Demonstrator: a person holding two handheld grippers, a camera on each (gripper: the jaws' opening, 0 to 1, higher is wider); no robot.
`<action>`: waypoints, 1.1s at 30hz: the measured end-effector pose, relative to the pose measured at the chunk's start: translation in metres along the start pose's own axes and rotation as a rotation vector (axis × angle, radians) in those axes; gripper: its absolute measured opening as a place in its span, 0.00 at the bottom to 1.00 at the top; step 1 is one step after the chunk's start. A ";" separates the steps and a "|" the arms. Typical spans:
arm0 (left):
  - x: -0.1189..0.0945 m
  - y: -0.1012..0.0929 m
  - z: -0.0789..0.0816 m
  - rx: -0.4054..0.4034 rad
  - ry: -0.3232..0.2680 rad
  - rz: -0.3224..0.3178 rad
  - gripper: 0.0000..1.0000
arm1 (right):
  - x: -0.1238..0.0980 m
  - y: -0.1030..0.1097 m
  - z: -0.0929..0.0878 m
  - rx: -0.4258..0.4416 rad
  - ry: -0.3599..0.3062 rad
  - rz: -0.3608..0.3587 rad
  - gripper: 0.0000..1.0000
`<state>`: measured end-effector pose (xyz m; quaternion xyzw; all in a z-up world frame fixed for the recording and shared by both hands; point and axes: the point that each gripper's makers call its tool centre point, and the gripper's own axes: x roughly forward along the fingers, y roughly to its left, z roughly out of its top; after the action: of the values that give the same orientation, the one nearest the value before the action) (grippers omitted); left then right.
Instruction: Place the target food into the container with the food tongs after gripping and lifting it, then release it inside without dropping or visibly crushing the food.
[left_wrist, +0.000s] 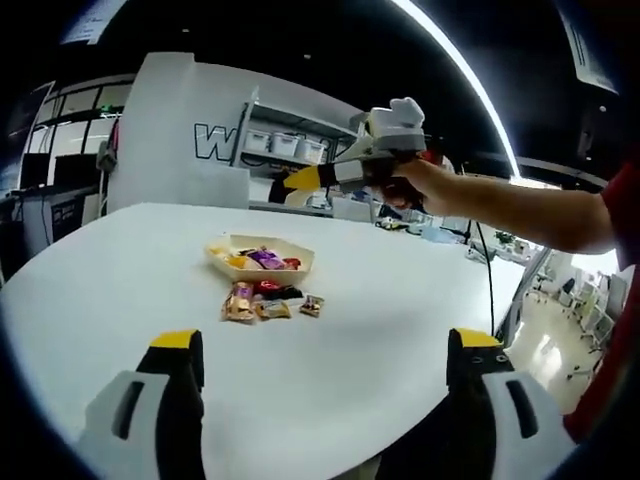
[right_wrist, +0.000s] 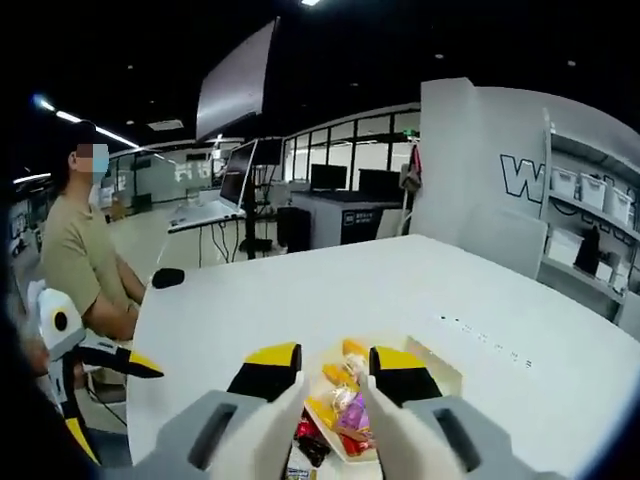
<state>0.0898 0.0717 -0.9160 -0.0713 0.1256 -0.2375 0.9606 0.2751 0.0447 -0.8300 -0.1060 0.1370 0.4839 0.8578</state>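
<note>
While the left gripper (left_wrist: 325, 365) stood wide open and empty over the smooth white worktop (left_wrist: 120, 290), the right gripper (right_wrist: 335, 372) hung with its jaws narrowly parted, holding nothing, above the shallow tan tray (right_wrist: 440, 378). Glossy wrapped snacks (right_wrist: 345, 400) filled that angular tray; 3 or so more packets (left_wrist: 265, 302) lay just beside it.

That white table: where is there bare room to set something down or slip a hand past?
The white table is bare on all sides of the tray, widest towards the near edge. It is crowded only mid-table, where loose snack packets lie beside the tray, and the right hand-held gripper hovers above.
</note>
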 end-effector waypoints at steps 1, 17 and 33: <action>0.000 -0.002 0.000 0.006 0.001 -0.001 0.99 | 0.000 0.000 -0.001 0.004 0.000 0.002 0.22; -0.003 -0.001 0.011 0.048 0.004 0.010 0.94 | -0.004 0.022 -0.063 0.059 0.064 0.056 0.23; -0.004 -0.001 0.012 0.085 -0.002 0.021 0.92 | -0.006 0.035 -0.117 0.157 0.161 0.120 0.23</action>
<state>0.0892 0.0732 -0.9037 -0.0295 0.1153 -0.2324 0.9653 0.2265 0.0211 -0.9397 -0.0689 0.2490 0.5121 0.8191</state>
